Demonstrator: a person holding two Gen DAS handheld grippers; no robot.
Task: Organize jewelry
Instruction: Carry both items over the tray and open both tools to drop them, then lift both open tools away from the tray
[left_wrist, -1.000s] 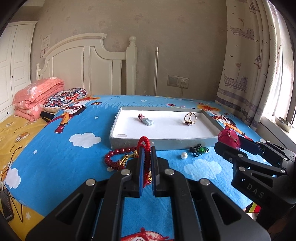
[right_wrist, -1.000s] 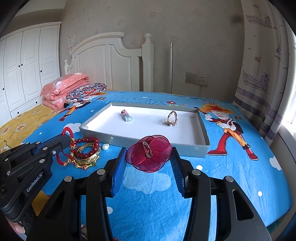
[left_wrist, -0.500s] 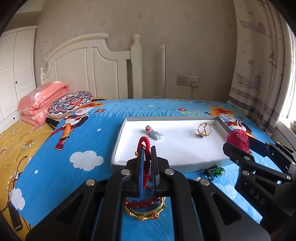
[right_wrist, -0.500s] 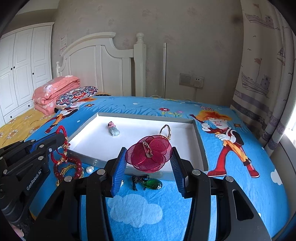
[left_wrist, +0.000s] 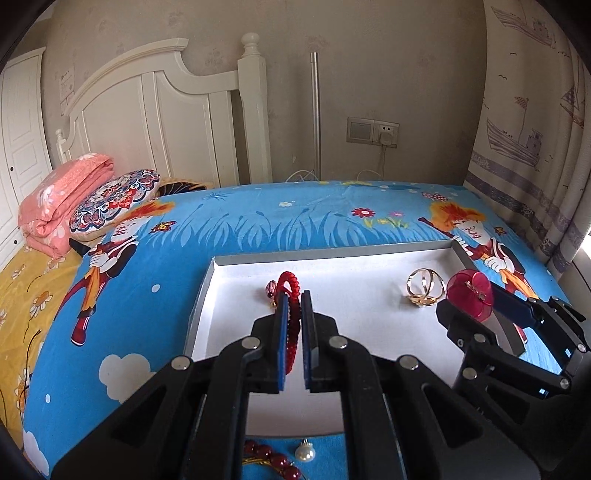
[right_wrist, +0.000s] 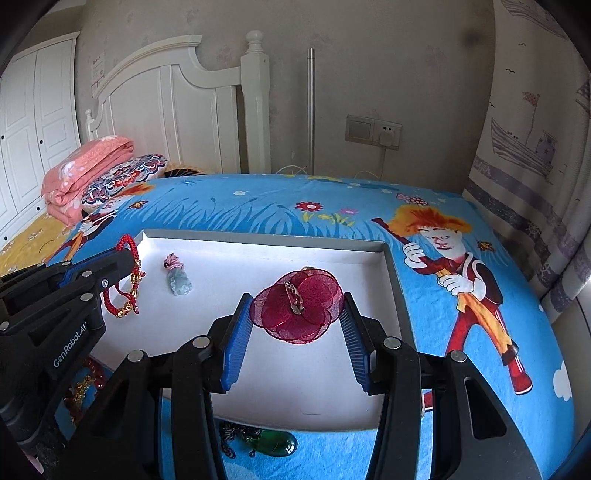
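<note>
Dangling red bracelet (left_wrist: 289, 295) over tray (left_wrist: 207, 291)

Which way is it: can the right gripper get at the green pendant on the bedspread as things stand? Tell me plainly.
Probably not yet. The right gripper is shut on the red mesh flower over the white tray, and the green pendant lies on the bedspread below its fingers, outside the tray's near wall.

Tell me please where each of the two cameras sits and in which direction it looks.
Left wrist view: sits on the left gripper, looks along its fingers, shut on the red cord bracelet, over the white tray toward the headboard; the right gripper shows at right.
Right wrist view: sits on the right gripper, which holds the red flower brooch over the tray; the left gripper shows at left.
Shared: tray, bedsheet, both grippers and both held pieces.
</note>
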